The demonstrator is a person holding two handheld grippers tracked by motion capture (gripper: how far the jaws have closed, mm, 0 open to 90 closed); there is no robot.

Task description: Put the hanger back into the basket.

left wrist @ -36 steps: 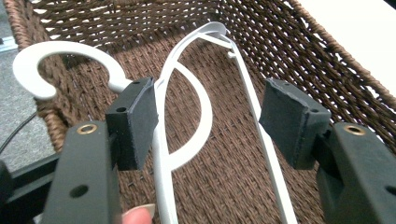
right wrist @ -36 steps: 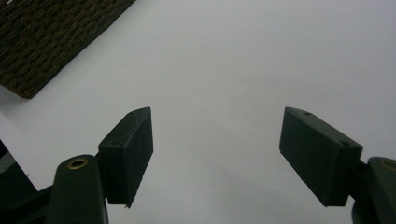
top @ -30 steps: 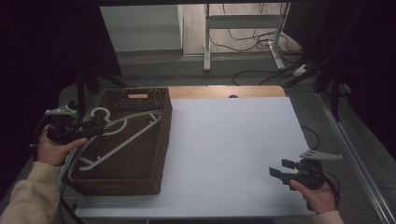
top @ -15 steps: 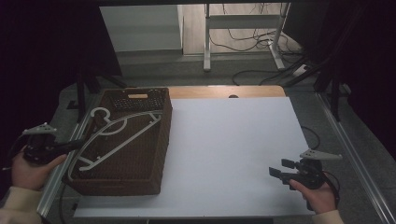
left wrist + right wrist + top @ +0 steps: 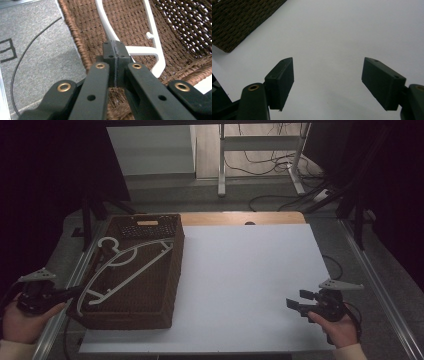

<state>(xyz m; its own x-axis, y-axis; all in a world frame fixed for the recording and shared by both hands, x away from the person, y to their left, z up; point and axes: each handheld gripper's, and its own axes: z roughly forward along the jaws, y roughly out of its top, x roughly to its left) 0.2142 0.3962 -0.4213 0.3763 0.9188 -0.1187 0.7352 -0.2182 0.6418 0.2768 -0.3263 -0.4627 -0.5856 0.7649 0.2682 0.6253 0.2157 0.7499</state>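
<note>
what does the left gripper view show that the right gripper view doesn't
Left gripper view: the left gripper with jaws closed, close to the white hanger lying on the open top of the brown wicker basket; also grey carpet and a thin black cable.

Right gripper view: the right gripper with jaws wide apart, nothing between them, over the bare white tabletop.

Both: the wicker basket, a corner of it in the right gripper view.
</note>
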